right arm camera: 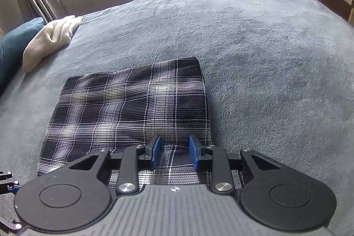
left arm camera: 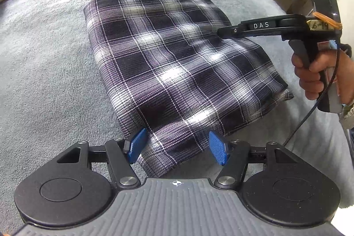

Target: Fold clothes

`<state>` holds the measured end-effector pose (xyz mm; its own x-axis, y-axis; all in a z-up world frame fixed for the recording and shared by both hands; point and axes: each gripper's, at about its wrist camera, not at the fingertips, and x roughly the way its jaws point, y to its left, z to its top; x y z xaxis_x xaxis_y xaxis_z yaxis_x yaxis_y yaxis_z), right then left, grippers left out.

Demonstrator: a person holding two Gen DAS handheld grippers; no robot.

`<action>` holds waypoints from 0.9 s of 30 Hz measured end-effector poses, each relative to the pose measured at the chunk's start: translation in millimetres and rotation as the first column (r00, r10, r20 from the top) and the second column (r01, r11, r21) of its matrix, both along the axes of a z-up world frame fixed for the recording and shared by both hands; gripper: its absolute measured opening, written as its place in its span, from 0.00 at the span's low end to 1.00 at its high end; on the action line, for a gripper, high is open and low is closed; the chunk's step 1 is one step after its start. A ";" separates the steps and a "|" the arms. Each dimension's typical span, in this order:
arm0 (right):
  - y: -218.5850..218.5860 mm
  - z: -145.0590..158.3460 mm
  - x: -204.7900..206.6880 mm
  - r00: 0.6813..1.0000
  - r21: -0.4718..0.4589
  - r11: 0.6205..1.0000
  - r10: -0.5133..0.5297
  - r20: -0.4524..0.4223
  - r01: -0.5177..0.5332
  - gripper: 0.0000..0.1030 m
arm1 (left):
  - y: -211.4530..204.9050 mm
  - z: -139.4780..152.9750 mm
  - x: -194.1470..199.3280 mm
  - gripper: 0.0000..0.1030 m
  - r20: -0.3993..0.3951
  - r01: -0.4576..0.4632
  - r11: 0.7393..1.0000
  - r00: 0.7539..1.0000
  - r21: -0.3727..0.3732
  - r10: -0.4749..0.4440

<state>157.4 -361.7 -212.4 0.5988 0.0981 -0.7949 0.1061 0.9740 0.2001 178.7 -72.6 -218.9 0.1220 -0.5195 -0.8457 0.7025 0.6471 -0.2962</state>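
A grey fleece blanket covers the bed and fills most of both views. On it, toward the near side, lies the plaid garment, already a compact, roughly rectangular stack of several layers with squared edges; one looser layer sticks out from under the stack at the near corner. As a judgement, the folding of this piece is far along or done, with only tidying of that stray flap left, though the same scene would also fit a stack about to be halved once more. At the far left edge of the bed a cream cloth lies bunched against a teal pillow; whether it is clothing awaiting folding is hard to tell at this distance. The left gripper hovers at the near corner with its blue pads spread wide, pinching nothing. The right gripper, held by a hand, sits low over the stack's right edge, pads likewise apart and empty.
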 end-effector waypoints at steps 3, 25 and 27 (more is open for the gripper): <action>-0.6 -0.1 -0.7 1.000 0.002 1.000 0.000 0.003 0.000 0.29 | 1.3 0.9 -0.7 0.61 0.002 0.000 1.000 1.000 0.002 0.000; -1.5 -1.6 -1.1 1.000 0.000 1.000 -0.006 0.006 0.006 0.32 | 0.5 3.1 2.8 0.61 0.005 -0.003 1.000 1.000 0.001 0.003; -1.8 -1.8 -1.2 1.000 0.000 1.000 -0.008 0.006 0.008 0.32 | 0.0 2.9 3.1 0.61 0.005 -0.003 1.000 1.000 0.001 0.003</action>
<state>156.2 -363.4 -214.2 0.6041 0.0937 -0.7914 0.1125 0.9731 0.2010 181.9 -72.6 -215.9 0.1281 -0.5183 -0.8456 0.7019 0.6497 -0.2919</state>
